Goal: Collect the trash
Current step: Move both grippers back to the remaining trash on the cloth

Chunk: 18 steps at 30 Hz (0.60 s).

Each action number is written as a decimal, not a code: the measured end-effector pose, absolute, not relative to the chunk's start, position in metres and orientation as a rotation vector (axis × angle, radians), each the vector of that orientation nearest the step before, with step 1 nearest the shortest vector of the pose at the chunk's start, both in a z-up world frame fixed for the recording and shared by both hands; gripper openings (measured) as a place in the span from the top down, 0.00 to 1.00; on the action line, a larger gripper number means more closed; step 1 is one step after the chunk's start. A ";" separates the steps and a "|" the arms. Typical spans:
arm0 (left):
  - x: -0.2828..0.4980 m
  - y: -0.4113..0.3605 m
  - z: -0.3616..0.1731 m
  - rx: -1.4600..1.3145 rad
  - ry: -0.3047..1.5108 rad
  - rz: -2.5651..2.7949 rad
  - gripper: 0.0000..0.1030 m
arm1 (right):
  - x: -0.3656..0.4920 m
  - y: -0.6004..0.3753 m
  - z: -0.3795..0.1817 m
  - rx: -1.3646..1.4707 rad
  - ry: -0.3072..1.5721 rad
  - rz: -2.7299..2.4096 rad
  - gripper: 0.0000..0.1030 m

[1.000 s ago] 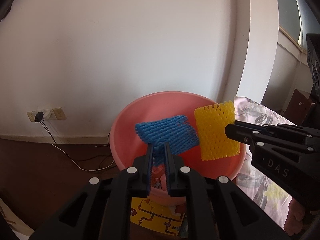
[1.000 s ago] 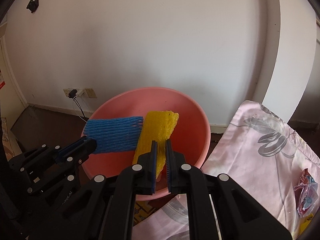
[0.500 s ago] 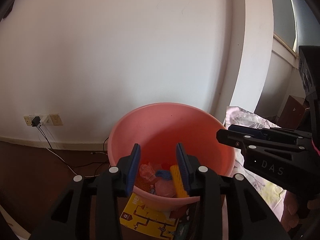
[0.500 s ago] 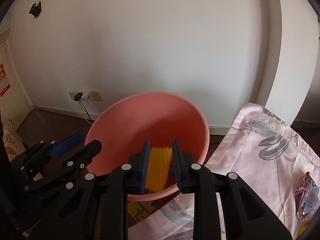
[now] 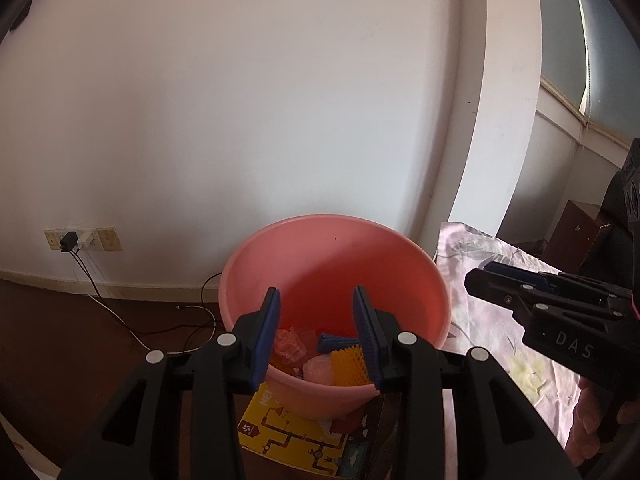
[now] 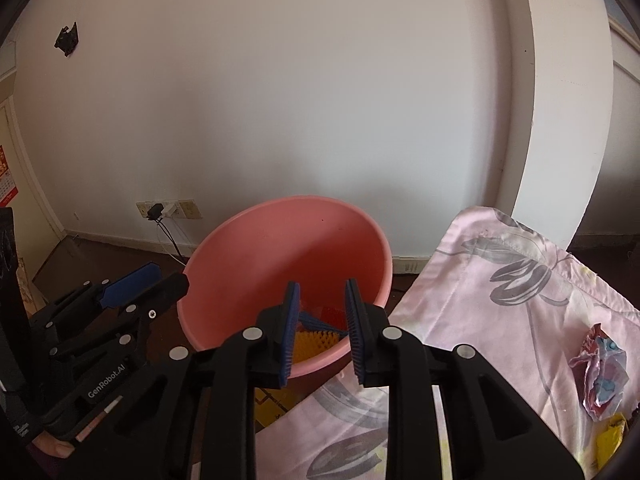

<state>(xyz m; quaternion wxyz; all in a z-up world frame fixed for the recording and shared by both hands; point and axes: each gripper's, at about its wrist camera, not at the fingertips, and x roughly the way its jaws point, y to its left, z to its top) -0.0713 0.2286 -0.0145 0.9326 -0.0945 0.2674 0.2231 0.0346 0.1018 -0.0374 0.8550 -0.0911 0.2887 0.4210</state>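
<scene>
A pink plastic bucket [image 5: 336,248] stands on the floor by the white wall; it also shows in the right wrist view [image 6: 280,248]. Inside lie a yellow foam net [image 5: 348,368], a blue foam net [image 5: 334,342] and several crumpled wrappers [image 5: 290,346]. The yellow net [image 6: 310,344] and blue net [image 6: 310,318] show between the right gripper's fingers. My left gripper [image 5: 316,312] is open and empty just above the bucket's near rim. My right gripper [image 6: 322,304] is open and empty over the bucket's right side.
A pink flowered cloth [image 6: 500,300] covers a surface right of the bucket, with a crumpled wrapper [image 6: 598,372] and a yellow scrap [image 6: 608,436] on it. A yellow printed sheet [image 5: 292,428] lies under the bucket. A wall socket with cables [image 5: 76,238] is at the left.
Both grippers opened and let go of the blue and yellow foam nets, which fell into the bucket. Both grippers have since risen a little and opened wider.
</scene>
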 end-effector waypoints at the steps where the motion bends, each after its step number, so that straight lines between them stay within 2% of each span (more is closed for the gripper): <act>1: -0.072 0.226 -0.013 -0.195 0.545 0.450 0.62 | 0.031 0.097 -0.038 -0.191 0.605 0.877 0.77; 10: -0.072 0.182 -0.005 -0.160 0.552 0.348 0.54 | 0.005 0.044 -0.040 -0.157 0.594 0.795 0.77; 18: -0.068 0.130 -0.004 -0.116 0.572 0.243 0.53 | -0.006 -0.017 -0.044 -0.086 0.601 0.705 0.77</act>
